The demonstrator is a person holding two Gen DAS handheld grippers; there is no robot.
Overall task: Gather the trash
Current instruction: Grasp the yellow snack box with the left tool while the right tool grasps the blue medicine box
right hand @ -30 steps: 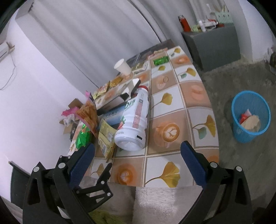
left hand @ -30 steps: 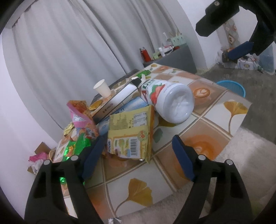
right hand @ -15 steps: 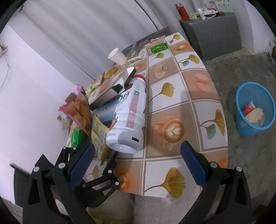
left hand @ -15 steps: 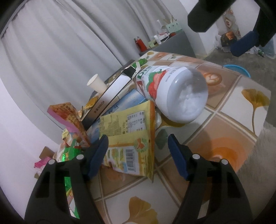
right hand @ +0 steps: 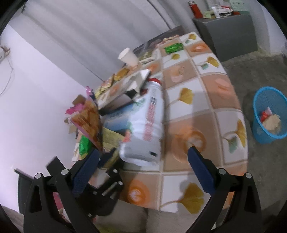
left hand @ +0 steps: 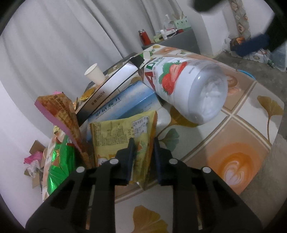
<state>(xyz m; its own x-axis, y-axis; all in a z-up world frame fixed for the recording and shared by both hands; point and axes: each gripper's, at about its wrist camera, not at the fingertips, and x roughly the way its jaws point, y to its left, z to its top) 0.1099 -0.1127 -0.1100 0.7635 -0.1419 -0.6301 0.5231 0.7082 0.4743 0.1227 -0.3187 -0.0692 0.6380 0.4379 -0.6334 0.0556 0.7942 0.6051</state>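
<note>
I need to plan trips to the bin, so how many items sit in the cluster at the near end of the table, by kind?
Snack packets: 3, yellow packet, green packet, orange-and-pink packet
Boxes: 2, blue box, black-and-white box
Bottles: 1, strawberry drink bottle
Paper cups: 1, paper cup
Total: 7

- A grey curtain (left hand: 71, 44) fills the upper left of the left wrist view.
- The table (right hand: 197, 111) has a tiled top printed with ginkgo leaves and latte cups.
- A grey cabinet (right hand: 231, 34) stands at the upper right, with a red canister (right hand: 196, 8) on top.
- Bare grey floor (right hand: 251, 71) lies to the right.
</note>
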